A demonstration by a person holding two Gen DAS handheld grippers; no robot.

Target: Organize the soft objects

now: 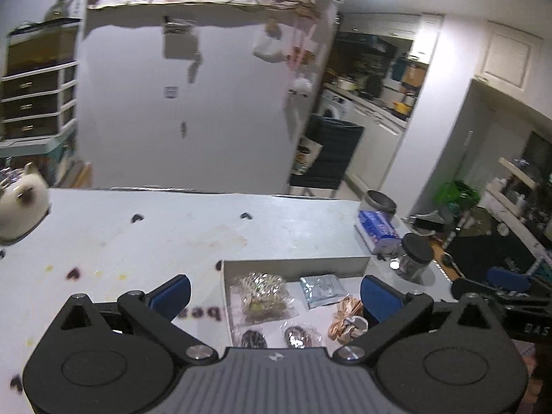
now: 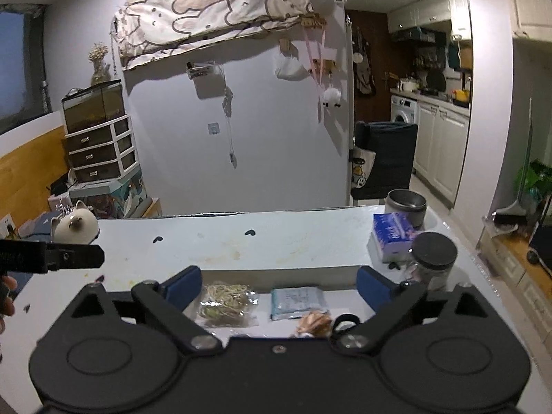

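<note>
A shallow white box (image 1: 296, 264) is seen on the table (image 1: 172, 238), and the soft things lie inside it: a clear packet of pale bands (image 1: 263, 295) toward the box's left wall, a silver-blue pouch (image 1: 319, 289) beside it toward the right, a peach scrunchie (image 1: 346, 315) at the near right, and two small dark packets (image 1: 272, 337) along the near edge. In the right wrist view the same bands (image 2: 226, 305), pouch (image 2: 297, 302) and scrunchie (image 2: 315, 322) are seen in the box, with a black hair tie (image 2: 345, 321) just right of the scrunchie.

The left gripper (image 1: 274, 298) is held over the box with its jaws spread wide and nothing between them. The right gripper (image 2: 278, 288) is likewise held over the box, jaws released and empty.

The stage cannot be settled. Things lying loose in a box with both grippers empty above would fit a box about to be sorted out, and equally a box into which everything has been gathered. No soft thing is seen loose on the table outside the box.

Should a further pick be called for, a low approach would be needed, since the packets lie flat and crinkly on the box floor; the scrunchie would likely be the easiest grip.
</note>
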